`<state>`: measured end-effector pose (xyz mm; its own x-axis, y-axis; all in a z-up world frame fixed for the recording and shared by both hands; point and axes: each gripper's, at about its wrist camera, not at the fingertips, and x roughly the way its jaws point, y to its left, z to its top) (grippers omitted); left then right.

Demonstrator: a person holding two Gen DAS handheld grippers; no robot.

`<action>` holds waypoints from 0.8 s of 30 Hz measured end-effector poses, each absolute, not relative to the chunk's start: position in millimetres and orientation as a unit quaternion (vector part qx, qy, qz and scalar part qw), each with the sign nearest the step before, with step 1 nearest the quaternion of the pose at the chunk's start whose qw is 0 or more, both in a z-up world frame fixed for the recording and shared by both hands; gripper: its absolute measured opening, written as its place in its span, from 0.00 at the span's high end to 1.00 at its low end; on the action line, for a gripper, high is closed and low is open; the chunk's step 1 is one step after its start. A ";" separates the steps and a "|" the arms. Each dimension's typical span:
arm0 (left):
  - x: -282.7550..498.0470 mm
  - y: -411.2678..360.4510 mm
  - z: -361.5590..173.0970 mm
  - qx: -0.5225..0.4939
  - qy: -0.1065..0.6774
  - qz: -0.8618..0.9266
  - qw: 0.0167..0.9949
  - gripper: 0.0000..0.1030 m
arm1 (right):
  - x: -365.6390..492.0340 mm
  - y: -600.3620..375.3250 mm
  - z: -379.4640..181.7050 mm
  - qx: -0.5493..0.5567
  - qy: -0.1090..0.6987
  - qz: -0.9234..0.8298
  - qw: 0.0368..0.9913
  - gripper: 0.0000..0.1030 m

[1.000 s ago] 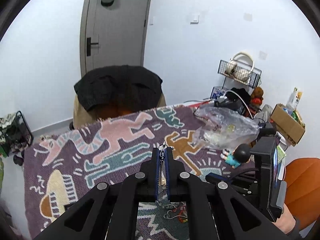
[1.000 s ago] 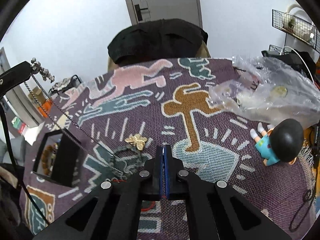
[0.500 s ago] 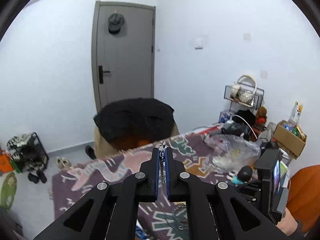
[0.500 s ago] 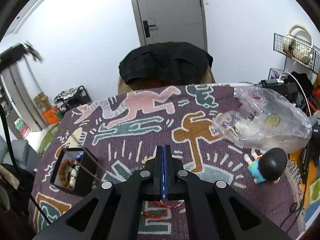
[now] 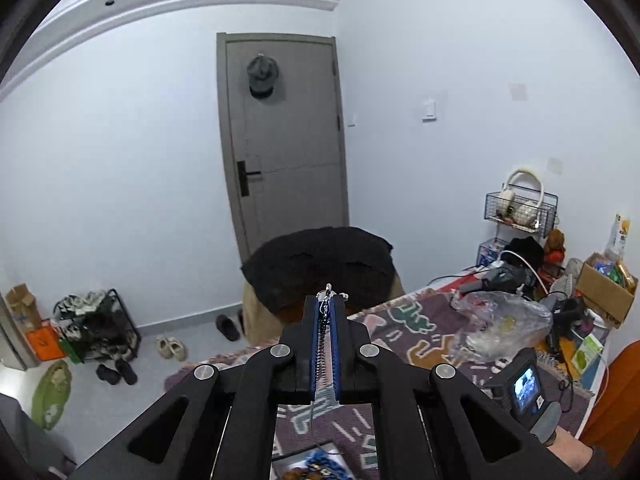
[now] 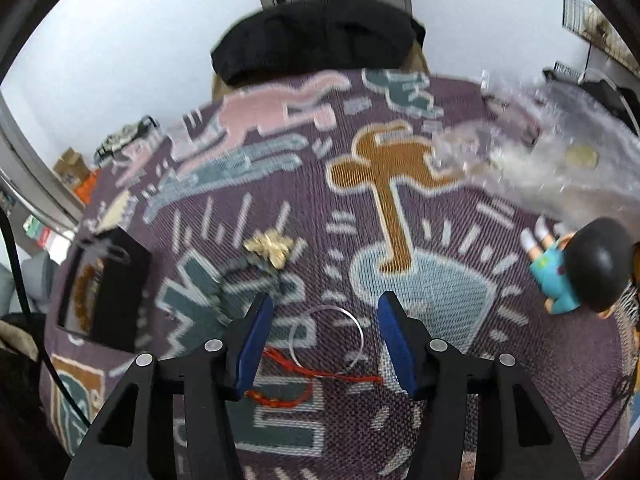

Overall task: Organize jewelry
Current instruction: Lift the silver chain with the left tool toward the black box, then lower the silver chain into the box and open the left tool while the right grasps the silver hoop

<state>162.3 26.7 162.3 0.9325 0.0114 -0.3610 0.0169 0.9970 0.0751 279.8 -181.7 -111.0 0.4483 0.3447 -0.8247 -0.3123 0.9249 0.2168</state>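
Observation:
My left gripper [image 5: 325,306] is shut on a silver chain necklace [image 5: 321,344], held high above the table; the chain hangs down between the fingers towards a black jewelry box [image 5: 316,466] with beads in it. My right gripper [image 6: 324,312] is open, low over the patterned cloth [image 6: 420,240], with a thin silver ring bangle [image 6: 328,338] and a red bead bracelet [image 6: 304,384] between its fingers. A gold brooch [image 6: 272,246] lies further ahead. The black jewelry box [image 6: 104,292] stands at the left in the right wrist view.
A clear plastic bag [image 6: 560,160] lies at the right, a small doll figure [image 6: 576,272] in front of it. A chair with a black cover [image 6: 316,44] stands behind the table. A cardboard box [image 5: 608,292] and wire shelf [image 5: 520,208] stand at the right.
My left gripper has risen high with the chain and tilted up towards the door. My right gripper has opened and dropped forward over the bangle and red bracelet.

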 end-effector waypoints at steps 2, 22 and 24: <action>161.2 30.3 164.8 0.039 0.183 0.005 0.982 0.95 | 283.4 -179.6 -123.4 0.007 0.503 0.189 0.843 0.46; 160.7 49.8 157.1 0.038 0.195 0.028 0.980 0.95 | 274.0 -155.2 -145.0 -0.079 0.521 0.182 0.830 0.48; 163.6 53.2 148.0 0.031 0.205 0.024 0.978 0.95 | 272.6 -155.5 -144.6 -0.084 0.519 0.184 0.831 0.50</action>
